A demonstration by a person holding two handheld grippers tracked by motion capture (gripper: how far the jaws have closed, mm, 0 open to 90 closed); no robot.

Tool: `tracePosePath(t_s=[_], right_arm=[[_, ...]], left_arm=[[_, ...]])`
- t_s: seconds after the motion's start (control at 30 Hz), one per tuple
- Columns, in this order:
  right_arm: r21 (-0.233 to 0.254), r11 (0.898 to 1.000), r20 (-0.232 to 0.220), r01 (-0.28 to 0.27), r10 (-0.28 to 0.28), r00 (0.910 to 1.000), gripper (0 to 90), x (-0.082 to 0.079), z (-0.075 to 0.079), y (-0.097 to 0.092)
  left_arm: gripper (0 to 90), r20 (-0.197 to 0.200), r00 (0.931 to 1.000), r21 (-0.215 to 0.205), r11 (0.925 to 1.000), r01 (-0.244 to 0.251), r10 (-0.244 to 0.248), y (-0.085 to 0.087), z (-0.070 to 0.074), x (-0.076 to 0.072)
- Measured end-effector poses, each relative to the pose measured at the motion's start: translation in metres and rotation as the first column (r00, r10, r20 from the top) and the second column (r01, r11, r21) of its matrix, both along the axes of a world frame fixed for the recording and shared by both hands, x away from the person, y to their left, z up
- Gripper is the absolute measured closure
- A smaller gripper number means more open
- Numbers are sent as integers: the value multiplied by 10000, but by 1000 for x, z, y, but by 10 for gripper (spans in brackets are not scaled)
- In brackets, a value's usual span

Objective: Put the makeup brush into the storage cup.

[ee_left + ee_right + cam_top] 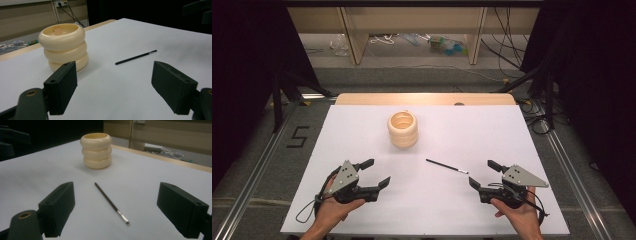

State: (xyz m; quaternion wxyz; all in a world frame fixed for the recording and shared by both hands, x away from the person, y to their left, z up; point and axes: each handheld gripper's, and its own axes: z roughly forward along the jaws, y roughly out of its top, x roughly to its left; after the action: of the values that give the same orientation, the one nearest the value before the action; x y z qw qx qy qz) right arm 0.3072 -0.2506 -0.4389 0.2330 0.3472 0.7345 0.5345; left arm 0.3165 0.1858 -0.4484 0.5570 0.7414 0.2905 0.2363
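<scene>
**Thin brush lying flat, both grippers waiting wide**

On the left, the left gripper point(373, 173) is resting low over the white table sheet point(362, 130), its jaws standing wide apart with nothing between them. Ahead of it, toward the far middle of the sheet, the cream ribbed holder point(403, 129) is standing upright; it is looking rigid and smooth, probably stable enough to stay put on its broad base, and its open mouth is facing up.

Moving right, the slim black paintbrush point(447, 166) is lying flat on the sheet, well apart from the holder and just beyond the tips of the right gripper point(482, 174). In the right gripper view it is lying between the two spread jaws, bristle end point(124, 218) nearest the camera. It is likely very light and stiff, but so thin and round that it may be rolling or slipping away under a careless pinch. The better hold is probably across the dark handle point(106, 196) near its middle, pads closing square from both sides, not on the metal ferrule or the soft tip.

The right gripper is also standing fully spread and holding nothing.
</scene>
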Motion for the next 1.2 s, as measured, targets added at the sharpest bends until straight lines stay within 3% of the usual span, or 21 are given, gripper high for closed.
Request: tracePosePath(t_s=[0.07,0.2,0.23,0.5,0.53,0.7,0.77,0.83,1.03,1.2], right_arm=[[-41,10000,162,-76,77,9998,159,1,0,0],[-105,9999,49,-86,87,10000,159,1,-1,1],[-339,9994,-91,-107,103,9999,159,1,-1,1],[-631,9978,54,-204,207,9998,160,2,-1,3],[-700,9971,-106,-306,300,9995,161,2,-2,4],[-841,9962,130,-241,253,9996,161,4,0,4],[-933,9951,-209,-320,301,9993,161,6,3,6],[-1110,9934,-56,-275,271,9996,161,8,3,7],[-1184,9921,-186,-413,394,9991,158,10,6,8],[-1850,9800,-629,-731,624,9961,161,17,11,15]], left_arm=[[208,-23,10000,-2,10000,-2,2,0,0,0],[208,-46,10000,-15,10000,33,-33,-1,0,0],[208,-63,10000,-31,10000,30,-30,-1,0,0],[208,-70,10000,37,10000,42,-41,-1,-1,0],[208,-63,10000,52,10000,53,-53,-1,-1,0],[208,-75,9999,42,10000,80,-80,-1,-1,1],[208,-106,9999,39,10000,87,-86,-2,-2,1],[207,-132,9999,50,10000,79,-79,-2,-2,1],[207,-183,9998,92,9999,66,-64,-2,-3,2],[206,-185,9998,140,9998,117,-115,-2,-3,2]])
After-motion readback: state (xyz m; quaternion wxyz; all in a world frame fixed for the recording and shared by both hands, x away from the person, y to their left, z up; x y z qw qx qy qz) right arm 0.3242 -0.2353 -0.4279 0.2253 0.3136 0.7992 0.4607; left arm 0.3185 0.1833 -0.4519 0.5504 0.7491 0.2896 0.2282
